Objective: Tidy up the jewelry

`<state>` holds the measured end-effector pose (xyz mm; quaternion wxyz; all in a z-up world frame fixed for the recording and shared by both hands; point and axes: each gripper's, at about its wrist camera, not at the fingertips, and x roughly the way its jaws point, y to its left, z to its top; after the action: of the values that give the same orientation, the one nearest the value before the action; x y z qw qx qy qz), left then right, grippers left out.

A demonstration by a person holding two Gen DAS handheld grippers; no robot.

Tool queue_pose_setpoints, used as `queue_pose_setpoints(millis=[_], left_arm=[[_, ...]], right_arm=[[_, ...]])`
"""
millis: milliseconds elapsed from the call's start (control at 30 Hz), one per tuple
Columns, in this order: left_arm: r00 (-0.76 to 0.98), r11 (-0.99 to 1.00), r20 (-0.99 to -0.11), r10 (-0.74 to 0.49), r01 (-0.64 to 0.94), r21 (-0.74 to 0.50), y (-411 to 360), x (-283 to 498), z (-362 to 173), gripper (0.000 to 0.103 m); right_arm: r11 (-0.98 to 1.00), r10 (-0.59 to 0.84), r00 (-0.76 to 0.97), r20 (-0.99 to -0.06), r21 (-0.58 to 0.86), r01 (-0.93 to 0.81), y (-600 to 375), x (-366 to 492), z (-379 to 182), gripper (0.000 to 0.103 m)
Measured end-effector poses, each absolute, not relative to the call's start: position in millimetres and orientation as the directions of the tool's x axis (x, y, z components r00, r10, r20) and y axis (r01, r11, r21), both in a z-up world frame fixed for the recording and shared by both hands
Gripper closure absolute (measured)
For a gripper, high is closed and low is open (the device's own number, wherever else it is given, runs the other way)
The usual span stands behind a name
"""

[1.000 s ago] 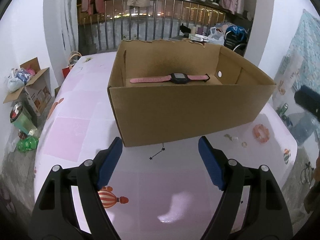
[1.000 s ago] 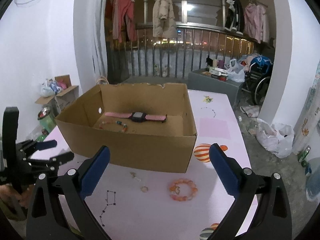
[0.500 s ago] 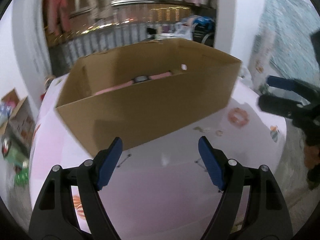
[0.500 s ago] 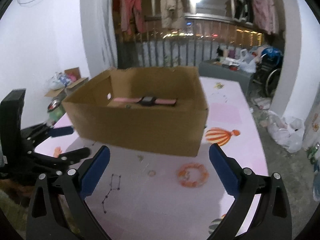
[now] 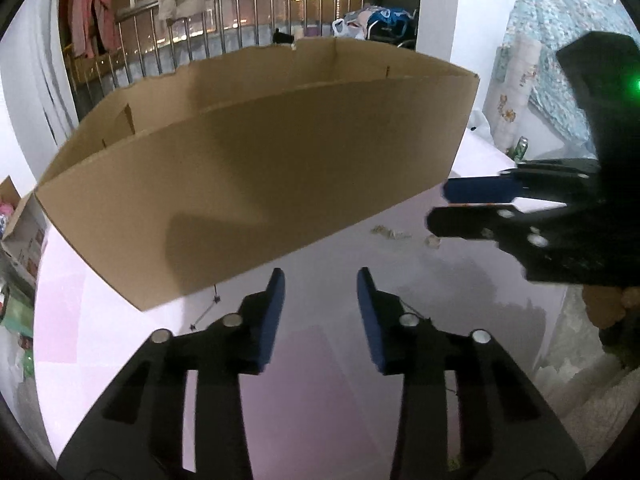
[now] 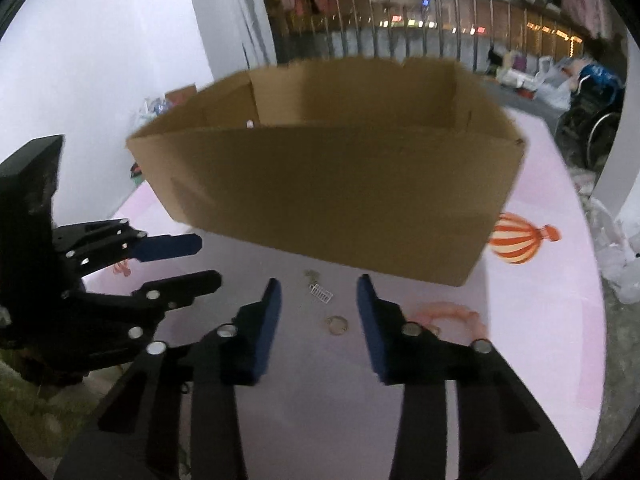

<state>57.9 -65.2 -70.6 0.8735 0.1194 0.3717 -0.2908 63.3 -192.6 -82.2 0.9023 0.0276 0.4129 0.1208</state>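
Note:
A brown cardboard box (image 5: 256, 184) (image 6: 340, 188) stands on the pink table; its inside is hidden from both views. In the right wrist view a small gold ring (image 6: 336, 325), a small silver clip piece (image 6: 320, 293) and a pink bead bracelet (image 6: 452, 318) lie on the table in front of the box. My right gripper (image 6: 318, 300) is open and low, with the ring and clip between its fingers. My left gripper (image 5: 320, 292) is open and empty, low before the box. Small jewelry bits (image 5: 390, 233) lie to its right, by the right gripper (image 5: 460, 204).
A hot-air balloon print (image 6: 516, 240) marks the table right of the box. A metal railing (image 5: 248, 16) with hanging clothes stands behind. A wheelchair (image 6: 592, 120) and bags sit on the floor at right. The left gripper (image 6: 168, 256) shows at the left of the right wrist view.
Both grippers have dropped lower and closer to the table and box, so the watch inside is hidden. Both jaws have narrowed but stay open. The two grippers have come nearer each other.

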Motion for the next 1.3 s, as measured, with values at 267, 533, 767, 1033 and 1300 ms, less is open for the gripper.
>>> queue_pose_setpoints(millis=[267, 533, 767, 1033, 1300], left_arm=[[0.559, 0.803, -0.714, -0.421, 0.596, -0.007, -57.9, 56.8, -73.7, 0.072], [0.566, 0.814, -0.706, -0.426, 0.58, -0.026, -50.4, 58.3, -75.3, 0.072], [0.592, 0.842, -0.69, -0.417, 0.537, -0.048, -31.3, 53.1, -72.5, 0.072], [0.591, 0.852, -0.684, -0.427, 0.516, -0.086, -11.0, 49.3, -74.7, 0.072], [0.513, 0.781, -0.691, -0.509, 0.613, -0.121, -30.3, 48.9, -75.9, 0.069]], right_arm=[[0.963, 0.241, 0.554, -0.797, 0.128, -0.235, -179.9, 88.1, -98.3, 0.081], [0.95, 0.271, 0.504, -0.82, 0.145, -0.276, -164.8, 91.6, -102.8, 0.096], [0.921, 0.35, 0.458, -0.817, 0.213, -0.325, -133.5, 84.6, -104.5, 0.096], [0.903, 0.398, 0.47, -0.788, 0.247, -0.351, -119.3, 63.7, -92.4, 0.093], [0.943, 0.333, 0.55, -0.766, 0.262, -0.206, -154.4, 47.3, -82.8, 0.073]])
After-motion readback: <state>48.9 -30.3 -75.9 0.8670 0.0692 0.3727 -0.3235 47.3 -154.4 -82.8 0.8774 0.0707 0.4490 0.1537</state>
